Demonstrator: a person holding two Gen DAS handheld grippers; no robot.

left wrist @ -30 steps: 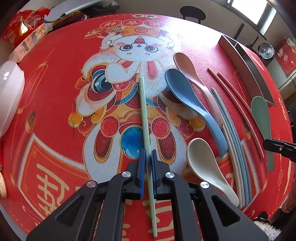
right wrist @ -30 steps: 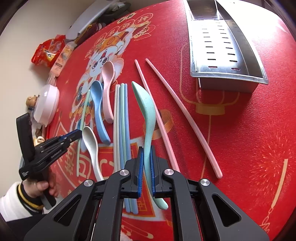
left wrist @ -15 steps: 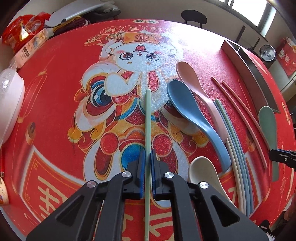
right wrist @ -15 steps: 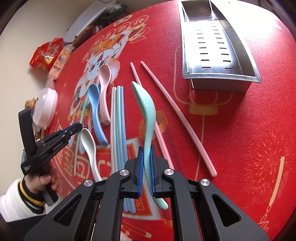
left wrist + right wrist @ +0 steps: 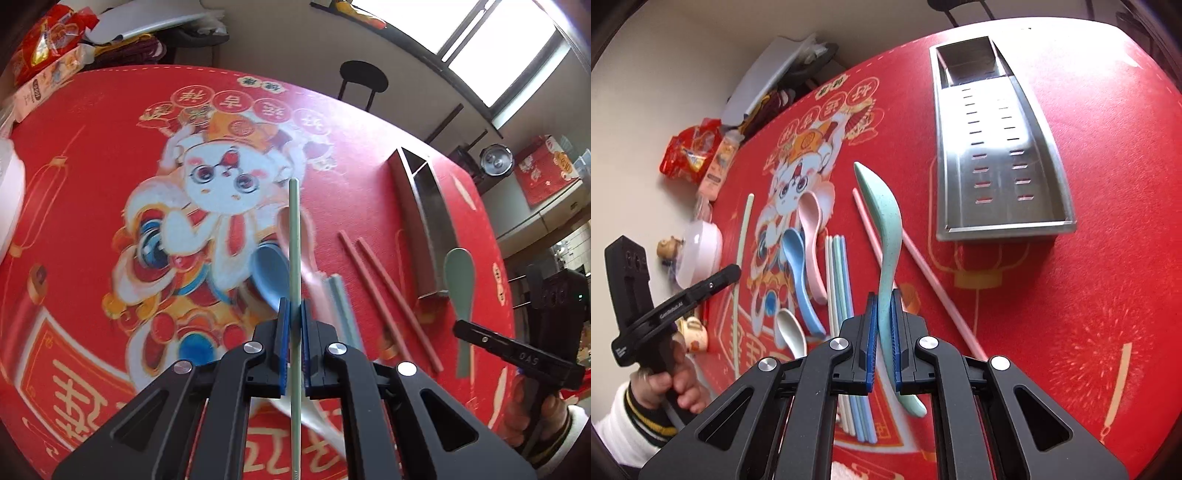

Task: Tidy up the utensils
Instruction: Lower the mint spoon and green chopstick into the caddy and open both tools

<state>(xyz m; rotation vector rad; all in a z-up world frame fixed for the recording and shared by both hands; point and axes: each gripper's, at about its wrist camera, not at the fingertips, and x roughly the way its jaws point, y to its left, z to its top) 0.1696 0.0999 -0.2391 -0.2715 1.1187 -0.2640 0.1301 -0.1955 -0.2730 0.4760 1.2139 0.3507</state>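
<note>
My left gripper (image 5: pixel 293 314) is shut on a pale green chopstick (image 5: pixel 294 236), held off the red mat with its tip pointing away. In the right wrist view this chopstick (image 5: pixel 744 229) hangs at the left. My right gripper (image 5: pixel 882 306) is shut on a mint green spoon (image 5: pixel 882 229), bowl up, above the mat; the left wrist view shows that spoon (image 5: pixel 460 280) at the right. On the mat lie a blue spoon (image 5: pixel 798 266), a pink spoon (image 5: pixel 812 229), a white spoon (image 5: pixel 790 332), several pastel chopsticks (image 5: pixel 838 280) and two pink chopsticks (image 5: pixel 923 258).
A slotted steel tray (image 5: pixel 1004 225) stands on the mat at the far right. At the mat's left edge are a white bowl (image 5: pixel 701 247), snack packets (image 5: pixel 690 155) and a small mug (image 5: pixel 692 332). A black stool (image 5: pixel 364 79) stands beyond the table.
Both grippers have risen. The green chopstick has left the mat in the left gripper, and the green spoon has gone higher in the right one. Both views have tilted up.
</note>
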